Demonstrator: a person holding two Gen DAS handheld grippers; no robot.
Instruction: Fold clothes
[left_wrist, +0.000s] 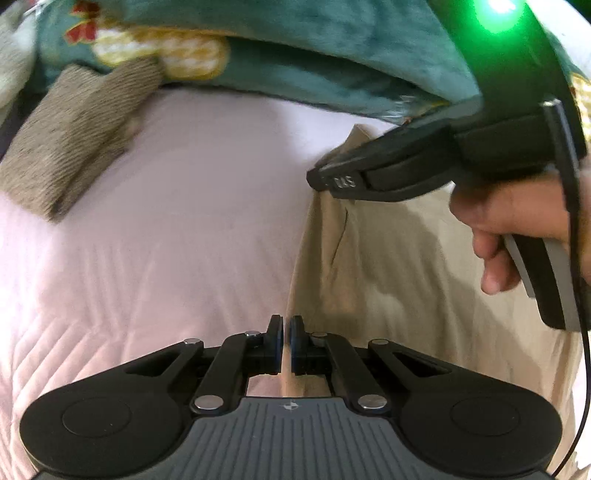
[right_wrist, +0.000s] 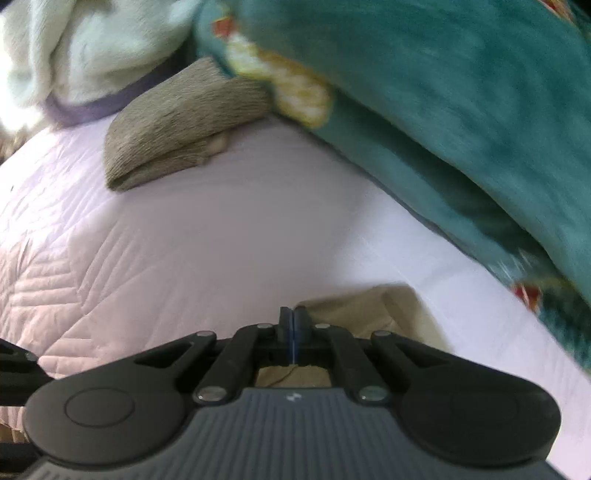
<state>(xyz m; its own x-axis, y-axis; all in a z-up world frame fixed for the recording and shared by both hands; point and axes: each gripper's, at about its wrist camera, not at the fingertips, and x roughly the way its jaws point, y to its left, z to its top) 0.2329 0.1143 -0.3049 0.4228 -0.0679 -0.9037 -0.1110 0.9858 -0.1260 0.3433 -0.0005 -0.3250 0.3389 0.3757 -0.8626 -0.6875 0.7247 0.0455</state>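
A beige garment (left_wrist: 388, 266) lies on the pink quilted bed cover (left_wrist: 166, 221). My left gripper (left_wrist: 286, 325) is shut on the garment's near left edge, with the cloth pinched between its pads. My right gripper (left_wrist: 317, 177) shows in the left wrist view held by a hand, its tip at the garment's far left corner. In the right wrist view the right gripper (right_wrist: 294, 315) is shut on that beige corner (right_wrist: 369, 310), with cloth showing under and to the right of the fingers.
A folded brown knitted item (left_wrist: 70, 136) lies at the far left of the bed and also shows in the right wrist view (right_wrist: 184, 118). A teal patterned blanket (left_wrist: 295, 48) lies along the far side. White fluffy cloth (right_wrist: 85, 48) sits far left.
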